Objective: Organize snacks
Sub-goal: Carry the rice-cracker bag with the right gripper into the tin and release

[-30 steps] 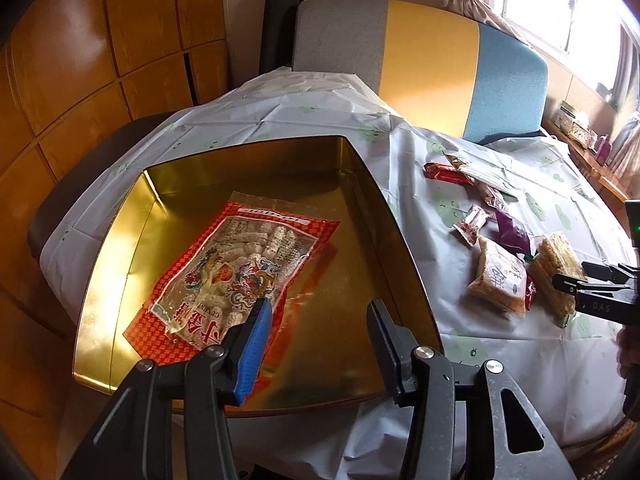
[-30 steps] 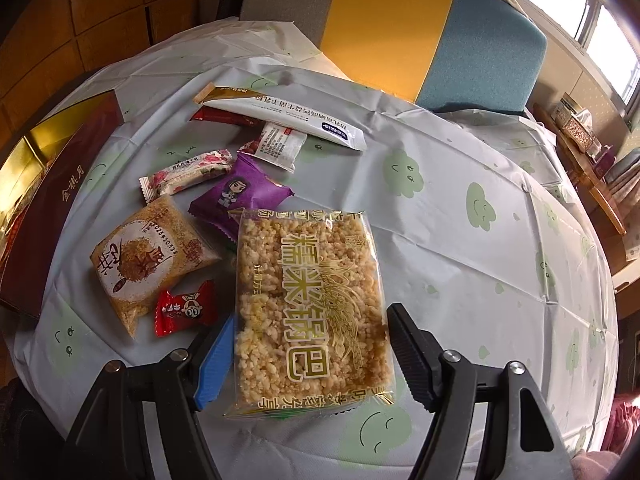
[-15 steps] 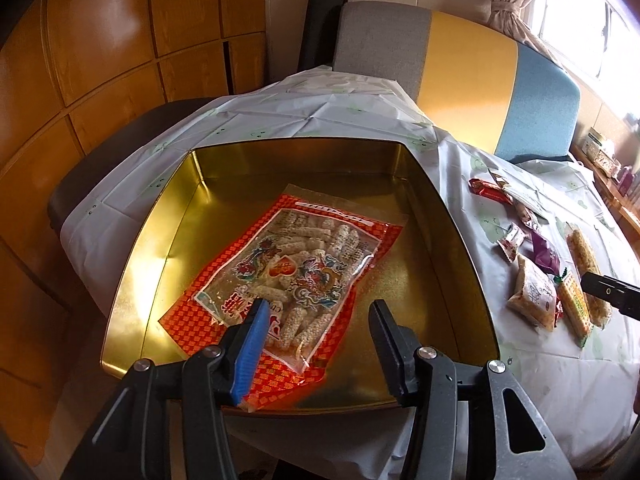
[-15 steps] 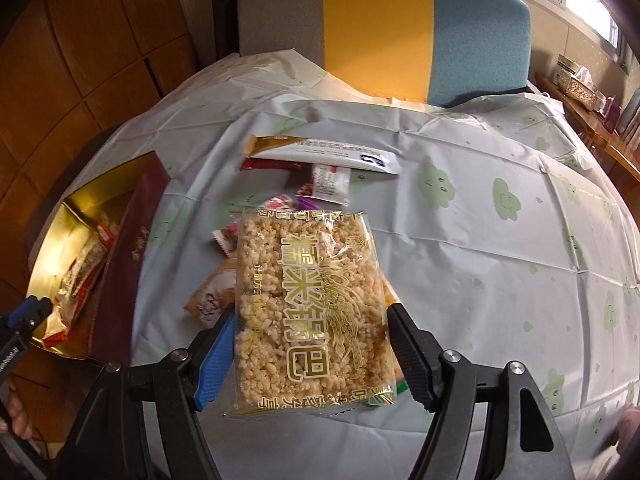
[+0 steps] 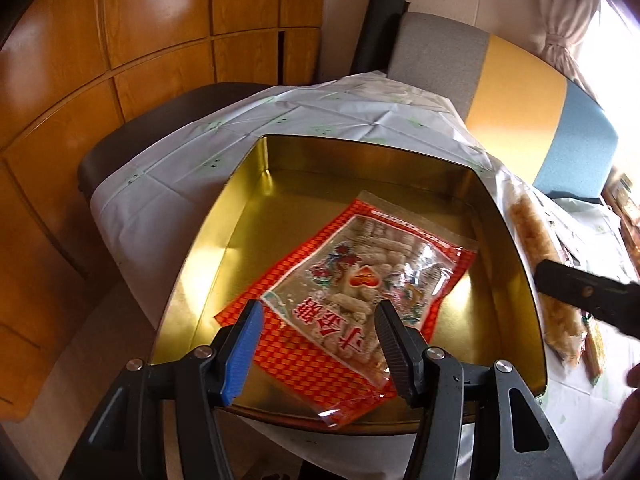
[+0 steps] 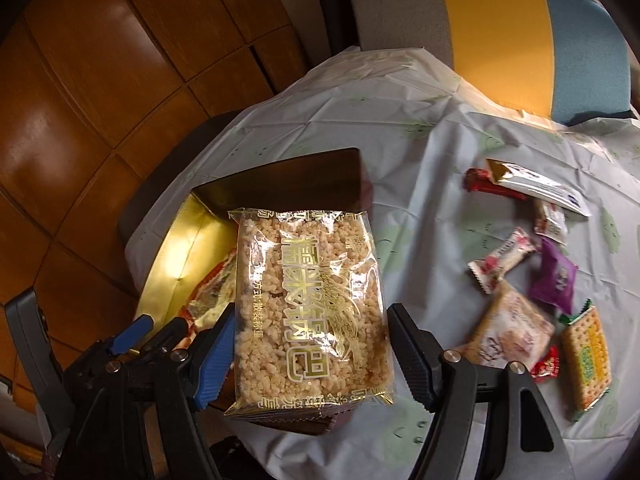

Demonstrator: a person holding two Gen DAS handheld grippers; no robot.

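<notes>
A gold tin (image 5: 516, 264) stands on the table's left end with a red checkered snack bag (image 5: 360, 288) lying flat inside. Just above the bag's near end hangs my left gripper (image 5: 318, 346); its jaws are opening and the pads do not press on the bag. My right gripper (image 6: 312, 360) is shut on a clear bag of rice crisps (image 6: 308, 300), held in the air over the tin's (image 6: 180, 248) right wall. The left wrist view shows the rice crisps (image 5: 536, 248) and a right finger (image 5: 580, 292) at the tin's right edge.
Several loose snacks lie on the tablecloth (image 6: 432, 208) right of the tin: a purple packet (image 6: 554, 280), a cracker pack (image 6: 586, 360), a beige bag (image 6: 508, 332), a long white sachet (image 6: 536, 188). A grey, yellow and blue chair (image 5: 516, 92) stands behind; wood panels on the left.
My right gripper lifted the rice crisp bag off the table and carried it left to the tin. My left gripper shifted left over the tin and its jaws widened slightly.
</notes>
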